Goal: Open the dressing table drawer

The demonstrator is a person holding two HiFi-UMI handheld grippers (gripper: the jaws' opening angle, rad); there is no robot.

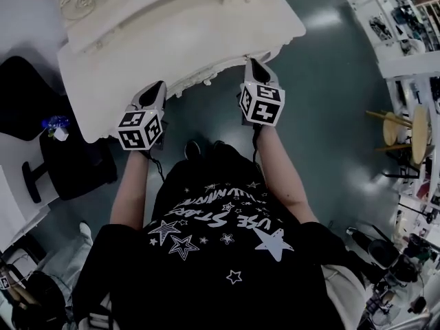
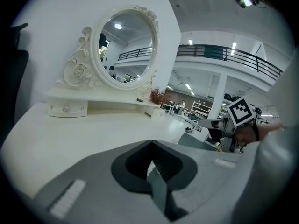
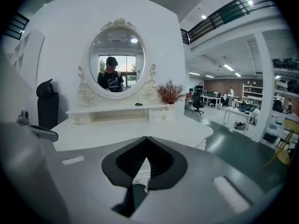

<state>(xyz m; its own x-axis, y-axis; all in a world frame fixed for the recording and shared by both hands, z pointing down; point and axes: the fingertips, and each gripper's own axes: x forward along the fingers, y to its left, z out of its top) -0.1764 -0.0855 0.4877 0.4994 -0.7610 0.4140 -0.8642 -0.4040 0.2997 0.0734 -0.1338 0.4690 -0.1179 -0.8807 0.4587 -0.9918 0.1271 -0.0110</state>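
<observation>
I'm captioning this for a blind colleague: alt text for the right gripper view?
The right tool, jaws together and empty, points at a white dressing table with an ornate oval mirror, a small drawer and a reddish dried plant. An open office lies to the right.

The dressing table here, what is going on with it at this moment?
A person stands in front of the white dressing table and holds a gripper in each hand. The left gripper and the right gripper both point at the table's front edge. Both pairs of tongs are closed, with nothing between them. No drawer is pulled out yet, and the small drawers under the mirror are shut.
</observation>
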